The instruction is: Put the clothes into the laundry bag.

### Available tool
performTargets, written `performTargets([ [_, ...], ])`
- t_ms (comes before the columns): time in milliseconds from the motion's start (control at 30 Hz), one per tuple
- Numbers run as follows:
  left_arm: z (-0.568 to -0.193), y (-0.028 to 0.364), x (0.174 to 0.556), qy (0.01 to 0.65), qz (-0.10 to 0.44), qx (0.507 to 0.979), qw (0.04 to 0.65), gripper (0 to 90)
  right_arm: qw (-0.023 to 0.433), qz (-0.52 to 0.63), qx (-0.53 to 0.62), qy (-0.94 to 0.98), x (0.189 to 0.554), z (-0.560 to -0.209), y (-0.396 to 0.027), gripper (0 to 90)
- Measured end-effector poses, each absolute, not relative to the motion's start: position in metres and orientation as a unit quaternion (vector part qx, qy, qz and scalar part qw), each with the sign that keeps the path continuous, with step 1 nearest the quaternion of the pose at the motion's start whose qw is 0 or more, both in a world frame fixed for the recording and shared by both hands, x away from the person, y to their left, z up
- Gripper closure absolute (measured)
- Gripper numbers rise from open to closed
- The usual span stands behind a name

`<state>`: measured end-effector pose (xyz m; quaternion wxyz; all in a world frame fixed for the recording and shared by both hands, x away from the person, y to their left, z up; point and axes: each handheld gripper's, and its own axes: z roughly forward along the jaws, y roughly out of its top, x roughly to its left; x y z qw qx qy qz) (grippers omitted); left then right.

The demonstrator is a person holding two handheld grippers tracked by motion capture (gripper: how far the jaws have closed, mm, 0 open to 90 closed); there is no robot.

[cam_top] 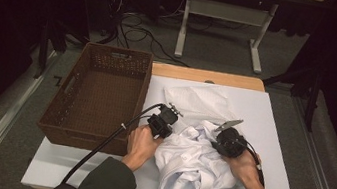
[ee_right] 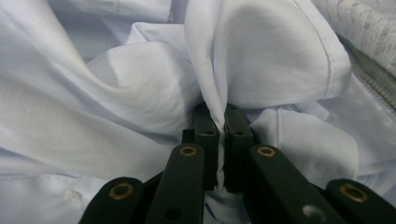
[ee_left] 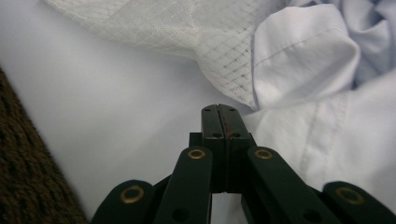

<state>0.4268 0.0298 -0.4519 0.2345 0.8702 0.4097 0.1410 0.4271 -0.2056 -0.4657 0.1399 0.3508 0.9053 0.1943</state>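
A crumpled white shirt (cam_top: 194,161) lies on the white table top (cam_top: 274,120) in front of the person. A white textured cloth (cam_top: 200,102) lies just beyond it, and it shows as a woven sheet (ee_left: 187,23) in the left gripper view. My left gripper (cam_top: 168,120) is at the shirt's left edge; its jaws (ee_left: 219,114) are pressed together with nothing between them, above the bare table beside the shirt (ee_left: 303,60). My right gripper (cam_top: 223,138) is on the shirt's upper right, shut on a raised fold of shirt fabric (ee_right: 217,93).
A brown woven basket (cam_top: 100,97) stands on the left part of the table, close to my left hand; its edge (ee_left: 23,177) shows at the left gripper view's lower left. Cables and a desk frame (cam_top: 223,22) are on the floor beyond the table.
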Motion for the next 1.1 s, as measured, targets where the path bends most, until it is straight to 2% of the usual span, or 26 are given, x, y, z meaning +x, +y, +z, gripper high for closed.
performTargets([
  [167, -0.446, 0.021, 0.428, 0.411, 0.138, 0.868, 0.244, 88.4, 0.133, 0.193, 0.335, 0.913, 0.428, -0.465, -0.203, 88.0],
  [367, -0.467, 0.002, 0.451, 0.448, 0.115, 0.858, 0.224, 57.9, 0.114, 0.21, 0.335, 0.911, 0.428, -0.464, -0.208, 87.7],
  [433, -0.475, 0.0, 0.458, 0.459, 0.102, 0.854, 0.224, 51.2, 0.117, 0.209, 0.335, 0.911, 0.427, -0.464, -0.208, 87.5],
  [467, -0.478, -0.001, 0.461, 0.462, 0.094, 0.852, 0.226, 50.7, 0.116, 0.21, 0.337, 0.91, 0.427, -0.464, -0.208, 87.4],
  [533, -0.483, -0.002, 0.464, 0.464, 0.084, 0.85, 0.234, 56.5, 0.116, 0.21, 0.338, 0.91, 0.427, -0.464, -0.207, 87.4],
  [633, -0.486, -0.002, 0.466, 0.452, 0.077, 0.853, 0.248, 82.6, 0.115, 0.21, 0.341, 0.909, 0.428, -0.465, -0.206, 87.5],
  [667, -0.485, -0.002, 0.465, 0.448, 0.077, 0.855, 0.25, 88.7, 0.114, 0.21, 0.342, 0.909, 0.428, -0.465, -0.206, 87.5],
  [867, -0.469, 0.004, 0.456, 0.442, 0.101, 0.855, 0.25, 90.0, 0.124, 0.199, 0.354, 0.905, 0.429, -0.463, -0.21, 88.3],
  [1033, -0.462, 0.009, 0.451, 0.44, 0.116, 0.857, 0.242, 90.0, 0.183, 0.149, 0.371, 0.898, 0.439, -0.46, -0.221, 88.5],
  [1100, -0.462, 0.008, 0.451, 0.436, 0.116, 0.859, 0.242, 90.0, 0.187, 0.141, 0.378, 0.896, 0.442, -0.46, -0.226, 87.7],
])
